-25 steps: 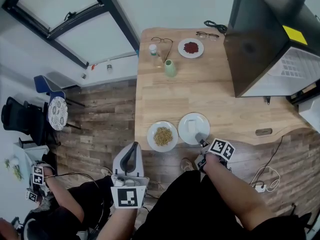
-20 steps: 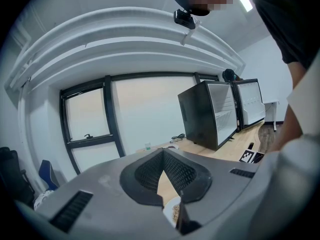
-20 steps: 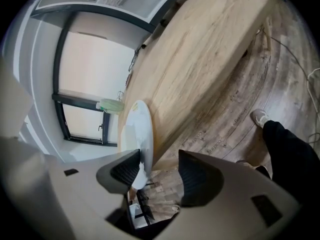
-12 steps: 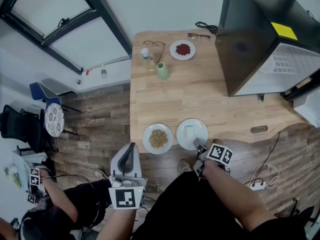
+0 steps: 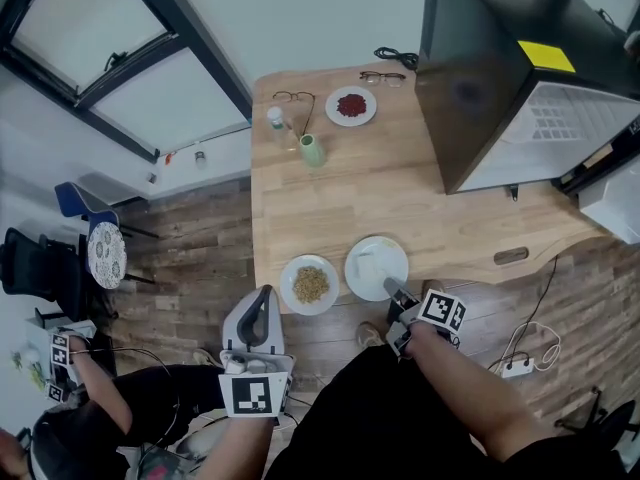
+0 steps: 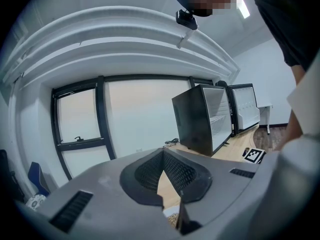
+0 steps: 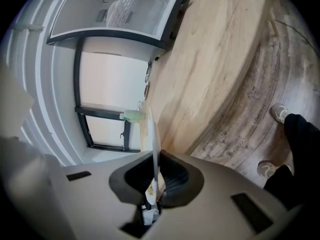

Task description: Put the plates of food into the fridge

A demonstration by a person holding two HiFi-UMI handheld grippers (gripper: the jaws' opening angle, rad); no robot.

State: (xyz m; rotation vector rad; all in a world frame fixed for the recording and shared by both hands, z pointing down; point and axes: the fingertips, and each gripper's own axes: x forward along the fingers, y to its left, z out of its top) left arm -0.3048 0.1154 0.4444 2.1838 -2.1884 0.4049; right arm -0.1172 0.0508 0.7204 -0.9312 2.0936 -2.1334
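At table near edge: right gripper pinches the rim of white plate; its jaws have just been closing on that rim. Right gripper view shows this plate edge-on only, its food hidden; from the head view the pale food cannot be identified. Left gripper is off the table, tips together, nothing between. Fridge at the far right is cut off by the frame. Count: 3 plates (held one, grain plate just beside, red-food plate far end); 2 pairs of glasses; 1 bottle; 1 cup.
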